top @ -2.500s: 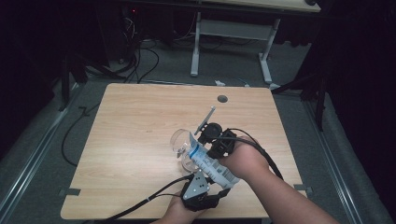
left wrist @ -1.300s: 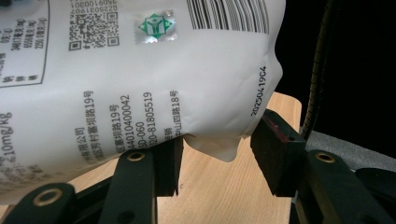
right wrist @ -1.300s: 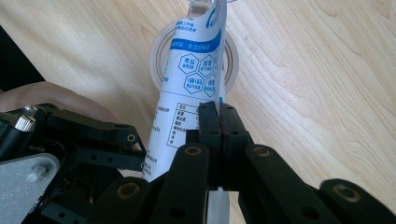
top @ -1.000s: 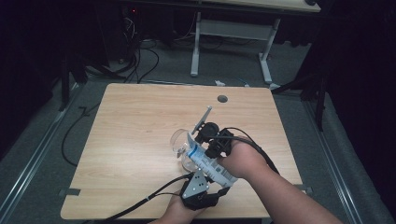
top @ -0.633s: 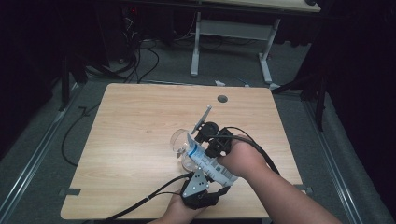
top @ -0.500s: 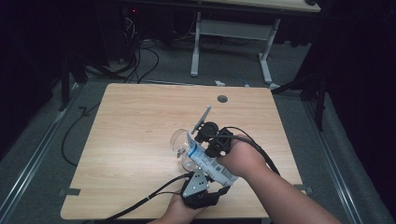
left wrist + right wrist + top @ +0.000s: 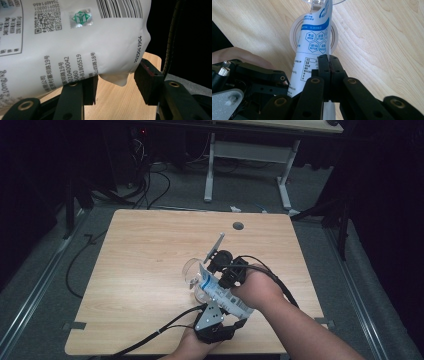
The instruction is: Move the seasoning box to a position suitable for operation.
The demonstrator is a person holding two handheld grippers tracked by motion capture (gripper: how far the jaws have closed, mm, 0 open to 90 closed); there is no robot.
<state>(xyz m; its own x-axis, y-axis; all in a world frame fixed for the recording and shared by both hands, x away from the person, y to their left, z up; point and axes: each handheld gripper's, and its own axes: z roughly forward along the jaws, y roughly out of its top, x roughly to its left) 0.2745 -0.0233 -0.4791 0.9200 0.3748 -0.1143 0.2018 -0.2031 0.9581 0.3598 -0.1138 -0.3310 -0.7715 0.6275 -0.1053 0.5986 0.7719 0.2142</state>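
A white pouch (image 7: 220, 292) with blue print is held tilted near the table's front. Its upper end reaches the rim of a clear glass (image 7: 191, 269). My right gripper (image 7: 216, 281) is shut on the pouch's edge; in the right gripper view the jaws of that gripper (image 7: 328, 63) pinch the pouch (image 7: 314, 40) above a pale round ring (image 7: 335, 37) on the wood. My left gripper (image 7: 220, 306) sits below it at the front edge. In the left gripper view this gripper (image 7: 117, 85) stands open, with the pouch's lower corner (image 7: 115, 77) hanging between its jaws.
The wooden table (image 7: 145, 245) has a cable hole (image 7: 238, 226) at the back. A black cable (image 7: 150, 335) trails off the front left edge. A grey desk frame (image 7: 245, 155) and floor cables stand beyond the table.
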